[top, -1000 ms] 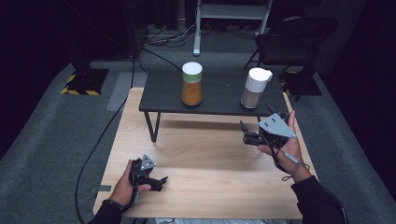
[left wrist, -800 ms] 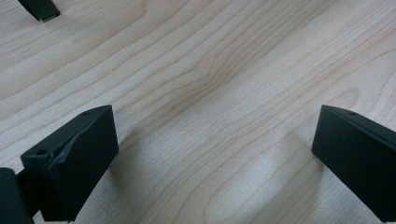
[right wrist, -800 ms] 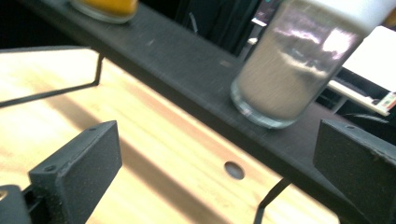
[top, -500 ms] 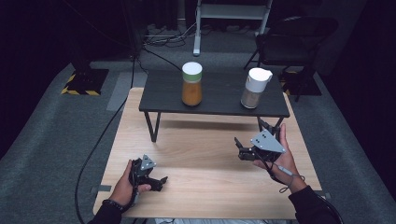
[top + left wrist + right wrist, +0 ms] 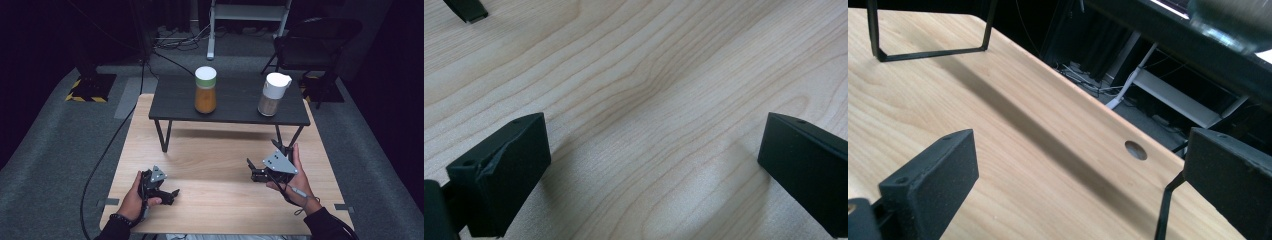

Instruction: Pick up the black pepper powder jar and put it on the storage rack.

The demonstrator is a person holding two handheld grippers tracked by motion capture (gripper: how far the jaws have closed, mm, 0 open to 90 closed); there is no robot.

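Note:
My left gripper [image 5: 170,195] rests low on the pale wooden tabletop [image 5: 215,160] near its front left, held in a hand. In the left gripper view its jaws stand wide apart, and the left gripper [image 5: 654,165] is open with bare wood between them. My right gripper [image 5: 252,171], with its grey plate on top, hovers over the front right of the wood and points left. The right gripper [image 5: 1078,175] is open and holds nothing. An orange-filled jar [image 5: 205,90] with a white and green lid and a pale jar [image 5: 272,95] with a white spouted lid stand on a small dark table [image 5: 235,107].
The dark table's thin black legs [image 5: 928,50] stand on the wood ahead of the right gripper, beside a round hole [image 5: 1136,150] in the wooden top. A jar's base [image 5: 1233,20] shows at the upper right. A black chair [image 5: 320,40] and cables lie beyond.
My right gripper has come down and back toward the person, from beside the dark table's right end to low over the wood. The left gripper has stayed put.

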